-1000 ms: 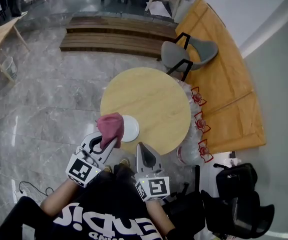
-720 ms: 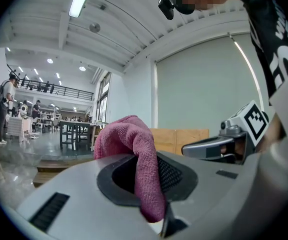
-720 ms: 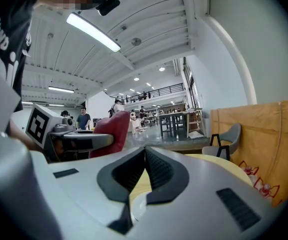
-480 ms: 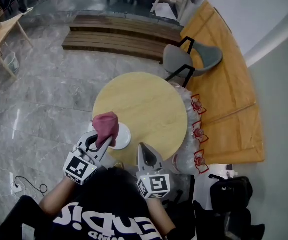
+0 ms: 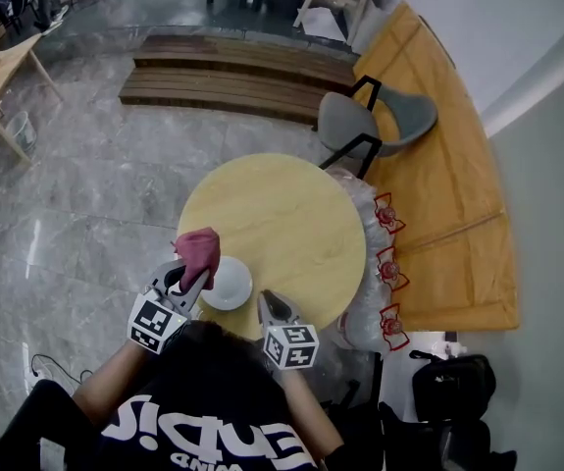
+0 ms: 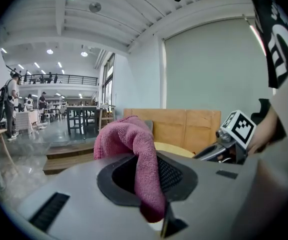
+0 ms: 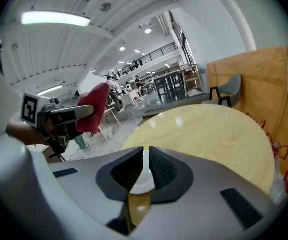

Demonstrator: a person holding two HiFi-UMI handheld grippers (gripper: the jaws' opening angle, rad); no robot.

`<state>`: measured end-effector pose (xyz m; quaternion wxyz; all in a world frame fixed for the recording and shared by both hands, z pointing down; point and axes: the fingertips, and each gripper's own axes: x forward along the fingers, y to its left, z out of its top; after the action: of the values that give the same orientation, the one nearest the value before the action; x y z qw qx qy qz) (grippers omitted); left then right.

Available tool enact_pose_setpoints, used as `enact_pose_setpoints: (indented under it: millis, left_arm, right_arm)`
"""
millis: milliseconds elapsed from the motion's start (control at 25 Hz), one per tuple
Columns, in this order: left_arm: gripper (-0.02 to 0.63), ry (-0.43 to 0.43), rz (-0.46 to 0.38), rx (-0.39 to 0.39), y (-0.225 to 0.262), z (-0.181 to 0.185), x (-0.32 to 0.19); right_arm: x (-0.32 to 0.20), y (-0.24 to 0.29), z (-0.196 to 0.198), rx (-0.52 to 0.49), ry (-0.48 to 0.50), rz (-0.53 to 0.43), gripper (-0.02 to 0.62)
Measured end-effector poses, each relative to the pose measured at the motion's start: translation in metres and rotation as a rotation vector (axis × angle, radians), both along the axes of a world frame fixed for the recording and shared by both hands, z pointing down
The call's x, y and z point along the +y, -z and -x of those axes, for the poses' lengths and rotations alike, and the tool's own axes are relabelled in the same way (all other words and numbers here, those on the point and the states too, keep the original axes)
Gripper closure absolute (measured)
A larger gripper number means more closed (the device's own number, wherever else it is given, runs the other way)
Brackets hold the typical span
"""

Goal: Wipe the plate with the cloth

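nearest the person, the right gripper hangs over the near edge of the round pale wooden table. its jaws are pressed together with nothing between them. its tip is just beside the near right rim of the small round white plate; whether it touches, i cannot tell. the plate lies at the table's near left edge. the left gripper is clamped on the pink-red terry cloth, which bunches up past its jaws just beside the plate's far left rim, above the table edge. beyond the table stands a grey shell chair. further off lie dark wooden steps.
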<state>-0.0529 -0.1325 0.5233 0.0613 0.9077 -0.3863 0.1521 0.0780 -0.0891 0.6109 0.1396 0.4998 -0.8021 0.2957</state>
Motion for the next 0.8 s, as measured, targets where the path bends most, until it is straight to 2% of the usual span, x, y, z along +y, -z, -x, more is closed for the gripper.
enact_pose_setpoints:
  millis: [160,280,480,800]
  left_arm:
    - [0.543,-0.019,0.107,-0.038,-0.043,0.001,-0.013]
    - [0.543,-0.046,0.171,-0.072,-0.071,0.001,-0.015]
    - [0.543,-0.058,0.243,-0.110,-0.103,0.009,-0.023]
    - [0.543,-0.090,0.362,-0.196,-0.147,0.016,-0.031]
  right_arm:
    - [-0.005,-0.050,0.007,0.001,0.036,0.162,0.557]
    - [-0.003,-0.081,0.016,-0.026,0.052,0.282,0.440]
    - [-0.007,-0.110,0.017,0.022,0.045,0.371,0.436]
    - [-0.010,-0.134,0.019,0.004,0.037,0.464,0.436]
